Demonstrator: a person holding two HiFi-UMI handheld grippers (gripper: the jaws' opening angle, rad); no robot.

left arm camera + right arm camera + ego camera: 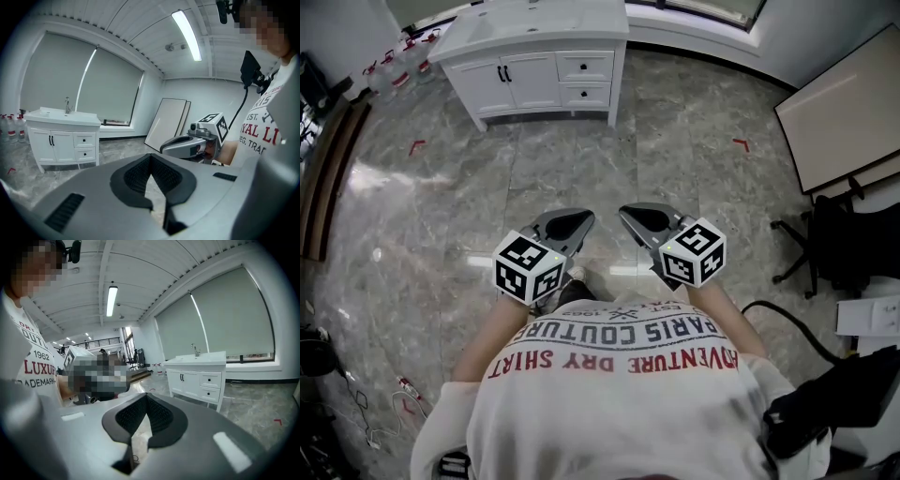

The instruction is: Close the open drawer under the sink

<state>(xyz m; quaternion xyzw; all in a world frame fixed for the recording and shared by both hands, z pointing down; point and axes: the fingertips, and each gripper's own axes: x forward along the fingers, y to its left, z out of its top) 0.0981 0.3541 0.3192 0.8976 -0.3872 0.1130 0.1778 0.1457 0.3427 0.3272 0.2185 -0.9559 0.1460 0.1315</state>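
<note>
While we hold them close before our chest, the left claw (579, 220) and right claw (630, 216) each have their jaws pressed together, gripping nothing. Well ahead across the marble floor (581, 159) stands the white sink cabinet (525, 80). Its two drawers (584, 94) are at its right; whether one stands open we cannot tell.

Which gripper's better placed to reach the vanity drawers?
Left, marginally. Both are shut, empty and far from the vanity; in the head view its drawers lie almost straight ahead of the left gripper, right gripper further aside.
</note>
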